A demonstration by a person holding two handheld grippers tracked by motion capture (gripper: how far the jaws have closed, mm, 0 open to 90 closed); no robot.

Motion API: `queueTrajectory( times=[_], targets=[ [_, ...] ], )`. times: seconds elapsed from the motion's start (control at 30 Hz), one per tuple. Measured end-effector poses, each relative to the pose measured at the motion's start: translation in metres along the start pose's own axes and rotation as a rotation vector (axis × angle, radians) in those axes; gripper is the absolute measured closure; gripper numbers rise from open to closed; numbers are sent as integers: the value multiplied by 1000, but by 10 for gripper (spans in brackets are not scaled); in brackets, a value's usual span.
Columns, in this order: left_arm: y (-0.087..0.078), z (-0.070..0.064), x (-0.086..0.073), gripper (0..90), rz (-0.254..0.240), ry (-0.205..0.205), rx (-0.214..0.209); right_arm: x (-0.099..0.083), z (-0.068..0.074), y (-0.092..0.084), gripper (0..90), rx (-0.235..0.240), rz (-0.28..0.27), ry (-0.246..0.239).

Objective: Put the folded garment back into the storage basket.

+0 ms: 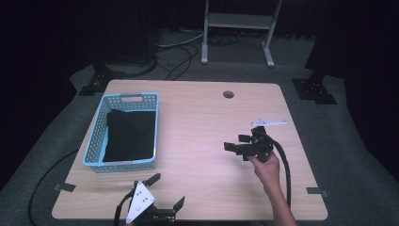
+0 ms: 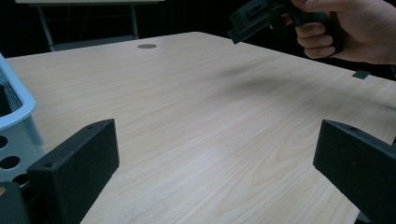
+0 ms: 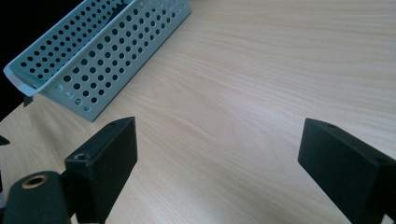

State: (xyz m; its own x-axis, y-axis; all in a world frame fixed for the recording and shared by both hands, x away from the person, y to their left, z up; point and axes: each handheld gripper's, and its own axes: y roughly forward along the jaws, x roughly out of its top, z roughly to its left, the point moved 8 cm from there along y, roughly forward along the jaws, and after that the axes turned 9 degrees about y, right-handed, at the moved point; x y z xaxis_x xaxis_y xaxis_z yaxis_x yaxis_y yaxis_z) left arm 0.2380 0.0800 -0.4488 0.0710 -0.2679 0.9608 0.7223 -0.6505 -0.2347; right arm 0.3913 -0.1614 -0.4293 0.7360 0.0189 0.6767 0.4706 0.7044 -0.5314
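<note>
A light blue perforated basket (image 1: 96, 136) stands on the left of the wooden table (image 1: 207, 117), with a black cloth (image 1: 130, 134) folded inside it. My left gripper (image 1: 168, 189) lies low at the table's front edge, right of the basket's near corner, open and empty. In the left gripper view its jaws (image 2: 217, 154) stand wide apart over bare wood. A hand (image 1: 267, 169) holds my right gripper (image 1: 235, 142) above the table's right half, jaws pointing left, open with nothing between them. In the right gripper view the basket (image 3: 93, 51) lies ahead to the left.
A small white flat piece (image 1: 268, 123) lies near the table's right edge, behind the right gripper. A round cable hole (image 1: 228, 94) sits at the back centre. A black cable (image 1: 286, 169) trails from the right gripper. A metal stand (image 1: 237, 21) rises beyond the table.
</note>
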Motion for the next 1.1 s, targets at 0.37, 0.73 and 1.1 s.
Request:
queueTrajectory(
  times=[0.37,0.73,1.1],
  targets=[
    [0,1,0,0,-1,-2,2,-6,-4,-5,119,-21,6,-15],
    [0,2,0,0,0,-8,4,-18,-16,-15,119,-33,-10,11],
    [0,2,0,0,-1,-9,4,-26,-22,-21,119,-36,-14,15]
  ],
)
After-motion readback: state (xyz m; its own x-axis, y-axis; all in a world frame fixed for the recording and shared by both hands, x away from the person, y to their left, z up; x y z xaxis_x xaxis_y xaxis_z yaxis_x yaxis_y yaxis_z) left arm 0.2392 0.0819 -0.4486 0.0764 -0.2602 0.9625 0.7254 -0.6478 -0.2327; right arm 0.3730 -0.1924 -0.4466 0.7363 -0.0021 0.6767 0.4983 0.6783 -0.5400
